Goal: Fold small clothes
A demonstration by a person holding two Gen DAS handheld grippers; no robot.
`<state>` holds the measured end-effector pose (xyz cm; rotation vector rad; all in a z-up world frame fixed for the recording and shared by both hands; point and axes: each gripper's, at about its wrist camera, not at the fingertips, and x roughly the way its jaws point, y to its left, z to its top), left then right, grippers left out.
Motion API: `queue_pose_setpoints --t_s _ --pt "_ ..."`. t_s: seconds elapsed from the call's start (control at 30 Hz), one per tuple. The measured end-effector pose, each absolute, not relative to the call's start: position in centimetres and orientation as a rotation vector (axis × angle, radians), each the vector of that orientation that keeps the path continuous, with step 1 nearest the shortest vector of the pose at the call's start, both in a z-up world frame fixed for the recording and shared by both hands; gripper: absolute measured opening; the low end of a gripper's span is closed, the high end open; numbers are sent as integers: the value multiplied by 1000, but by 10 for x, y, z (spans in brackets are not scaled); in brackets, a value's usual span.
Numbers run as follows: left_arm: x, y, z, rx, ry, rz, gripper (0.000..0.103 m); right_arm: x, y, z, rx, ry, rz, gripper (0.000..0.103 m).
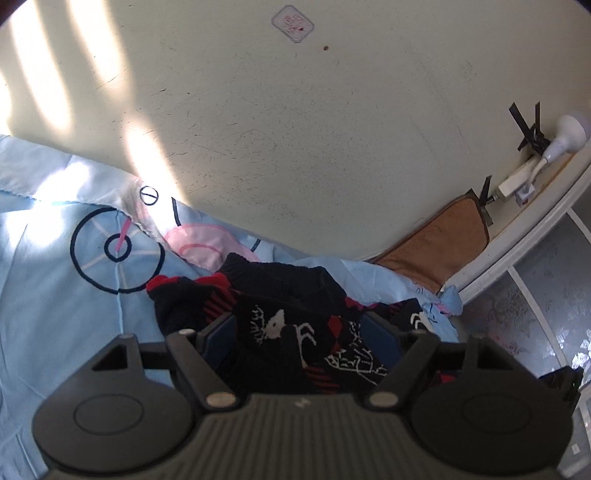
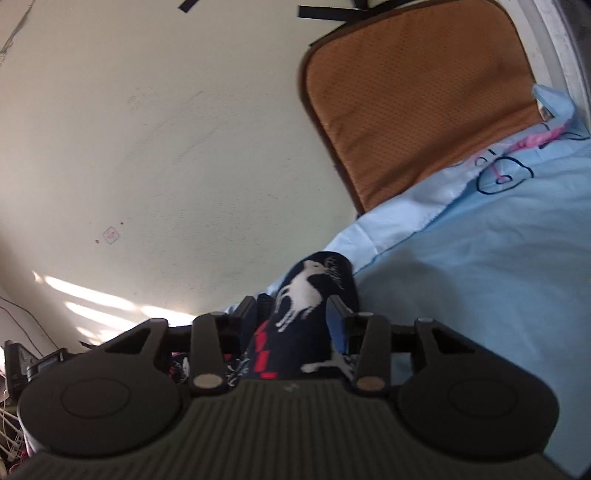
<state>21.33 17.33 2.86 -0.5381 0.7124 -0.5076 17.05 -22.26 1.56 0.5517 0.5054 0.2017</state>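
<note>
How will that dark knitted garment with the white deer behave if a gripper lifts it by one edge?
The dark knitted garment lies rumpled on the blue sheet, so it will probably droop and unfold. Its knit looks thick, likely giving the pads good grip rather than sliding.

The dark patterned garment (image 1: 295,332) runs under each tool's body, its near part hidden; the wall sticker's (image 1: 292,24) print is too small to read

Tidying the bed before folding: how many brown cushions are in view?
1: the brown cushion stands against the wall, behind the blue sheet. Others could be hidden.
</note>
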Motion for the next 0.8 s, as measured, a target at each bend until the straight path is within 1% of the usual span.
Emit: queue_pose_setpoints --t_s 0.03,0.07,0.1,0.17,0.3,0.4,0.47,0.5,0.57,0.6,0.63,0.67,0.7,0.77,0.8 --pt "212 167 30 -507 718 -506 77 177 -218 7 541 554 216 24" --pt "211 162 30 -481 723 -502 78 186 -208 -7 515 619 224 24" --pt "210 158 30 -459 727 -494 78 187 -198 -14 472 636 218 25" --pt "208 151 29 -401 739 -447 78 188 -181 -12 339 602 188 26" --pt "197 148 32 -356 736 -358 76 190 -194 -2 382 641 181 30" --pt "177 144 42 -322 691 -295 76 181 -207 15 415 537 192 30" --pt "164 138 45 -303 674 -271 76 181 -205 23 392 507 210 31" --pt "159 134 44 -293 670 -255 74 183 -202 23 386 510 224 31" --pt "154 123 40 -257 673 -195 63 194 -193 16 387 557 279 30" --pt "155 118 36 -233 685 -169 47 202 -187 8 378 600 302 28" --pt "155 113 30 -200 693 -136 22 211 -180 -3 365 652 315 28" --pt "155 110 26 -160 690 -94 12 210 -173 -10 337 616 316 26" --pt "153 111 23 -144 676 -60 11 211 -170 -9 307 614 311 26" --pt "144 123 24 -203 645 -31 10 211 -169 4 335 645 303 27" --pt "136 131 28 -238 612 -4 10 204 -171 12 356 616 343 26"
